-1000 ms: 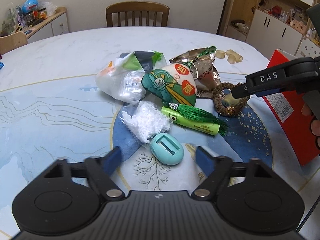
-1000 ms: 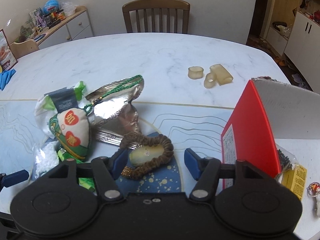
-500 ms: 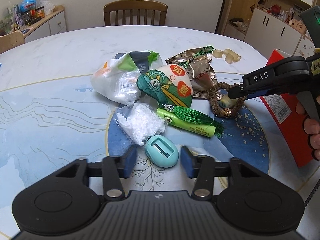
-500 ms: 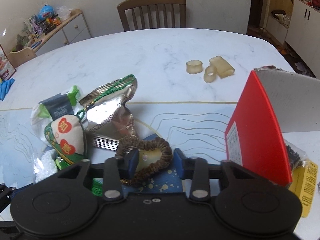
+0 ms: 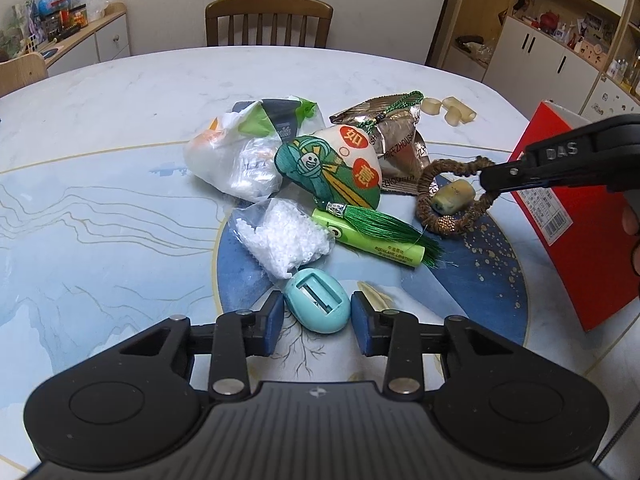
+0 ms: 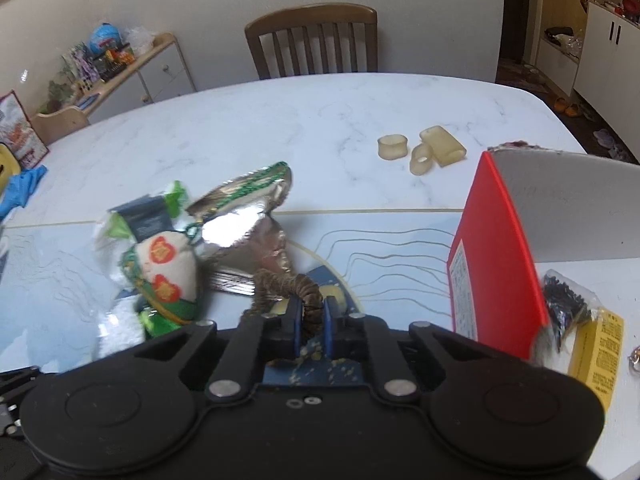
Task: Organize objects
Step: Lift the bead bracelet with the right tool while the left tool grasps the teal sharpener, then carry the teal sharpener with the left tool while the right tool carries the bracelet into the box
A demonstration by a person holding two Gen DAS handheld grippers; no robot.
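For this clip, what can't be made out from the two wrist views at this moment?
- Open red box: its inside, hidden by its own walls in both views.
- Foil packet: print lost to blur and glare, right wrist view.
- Teal oval case: whether the closing left tongs touch it.
- Braided ring: mostly behind the right tongs.

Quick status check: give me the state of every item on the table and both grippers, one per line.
left gripper: jaws closing around the teal sharpener, small gaps still showing
teal sharpener: flat on the table, slot up
right gripper: shut on the brown braided ring
brown braided ring: pinched at one edge
red box: standing, top open
silver foil bag: crumpled, torn open
green tube: lying flat, tassel across it
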